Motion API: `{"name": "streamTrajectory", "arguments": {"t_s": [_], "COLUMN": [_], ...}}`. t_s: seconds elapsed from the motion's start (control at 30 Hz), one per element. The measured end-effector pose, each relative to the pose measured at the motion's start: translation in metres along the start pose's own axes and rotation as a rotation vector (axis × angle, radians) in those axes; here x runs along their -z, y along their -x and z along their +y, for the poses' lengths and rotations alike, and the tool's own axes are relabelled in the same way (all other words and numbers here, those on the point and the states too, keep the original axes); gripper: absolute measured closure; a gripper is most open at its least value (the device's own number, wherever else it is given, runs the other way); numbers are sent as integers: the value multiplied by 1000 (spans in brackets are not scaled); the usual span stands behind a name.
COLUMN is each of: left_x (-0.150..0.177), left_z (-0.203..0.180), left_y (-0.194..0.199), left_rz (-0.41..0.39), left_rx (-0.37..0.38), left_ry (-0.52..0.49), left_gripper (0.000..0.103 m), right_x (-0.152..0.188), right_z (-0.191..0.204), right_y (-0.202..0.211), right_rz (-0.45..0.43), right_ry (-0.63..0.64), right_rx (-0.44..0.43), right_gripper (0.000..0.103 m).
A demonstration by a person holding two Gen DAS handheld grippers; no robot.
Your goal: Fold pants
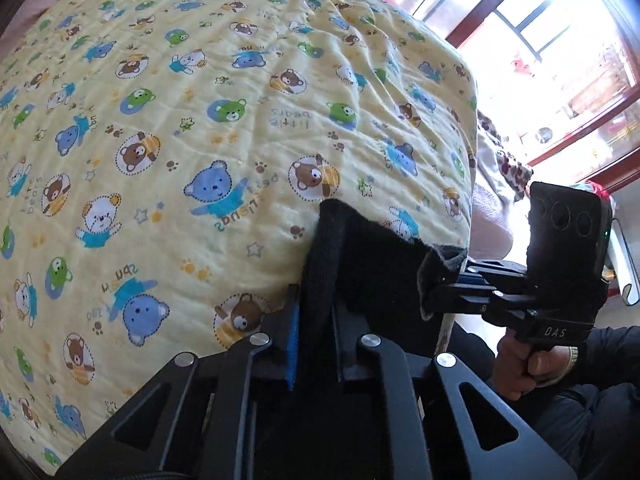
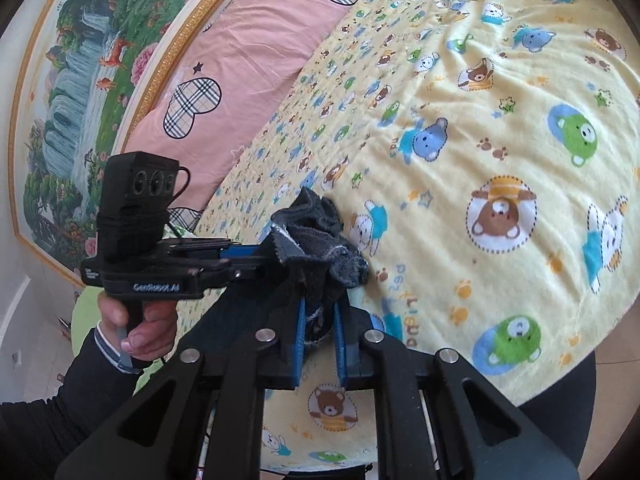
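Observation:
The pants are dark, almost black fabric (image 1: 372,256), held up between both grippers above a yellow bear-print blanket (image 1: 180,128). My left gripper (image 1: 316,312) is shut on one edge of the pants. My right gripper (image 1: 436,284) shows at the right of the left wrist view, shut on the other corner. In the right wrist view my right gripper (image 2: 320,312) is shut on a bunched grey-black end of the pants (image 2: 316,240). My left gripper (image 2: 256,260) shows there at the left, pinching the same cloth. Most of the pants is hidden.
The blanket (image 2: 500,140) covers a bed. Pink pillows with plaid hearts (image 2: 240,60) lie at the head. A framed landscape picture (image 2: 92,80) hangs on the wall. A bright window with red frames (image 1: 560,60) stands beyond the bed's right edge.

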State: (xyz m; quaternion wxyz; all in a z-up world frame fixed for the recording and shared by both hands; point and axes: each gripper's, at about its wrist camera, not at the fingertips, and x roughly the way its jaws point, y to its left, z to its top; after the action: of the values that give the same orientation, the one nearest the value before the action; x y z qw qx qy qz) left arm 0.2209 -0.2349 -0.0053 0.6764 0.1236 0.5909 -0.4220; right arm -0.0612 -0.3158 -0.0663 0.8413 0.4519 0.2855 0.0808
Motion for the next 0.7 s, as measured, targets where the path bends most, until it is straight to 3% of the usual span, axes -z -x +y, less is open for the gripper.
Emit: {"name": "streamTrajectory", "arguments": {"t_s": [0.23, 0.5, 0.7], "left_x": [9, 40, 76], "left_z": [-5, -12, -13], "left_y": [12, 68, 112], "left_rz": [-68, -249, -363], "left_rx": [14, 48, 38], "left_ry": [-4, 12, 36], "left_gripper": [94, 94, 94], "right_x": [2, 3, 3], "right_z": [10, 39, 78], "right_y": [5, 11, 2], "right_rz": [11, 8, 53], "right_ry": [14, 69, 157], "right_rx": [-81, -238, -380], "right_gripper": [89, 90, 90]}}
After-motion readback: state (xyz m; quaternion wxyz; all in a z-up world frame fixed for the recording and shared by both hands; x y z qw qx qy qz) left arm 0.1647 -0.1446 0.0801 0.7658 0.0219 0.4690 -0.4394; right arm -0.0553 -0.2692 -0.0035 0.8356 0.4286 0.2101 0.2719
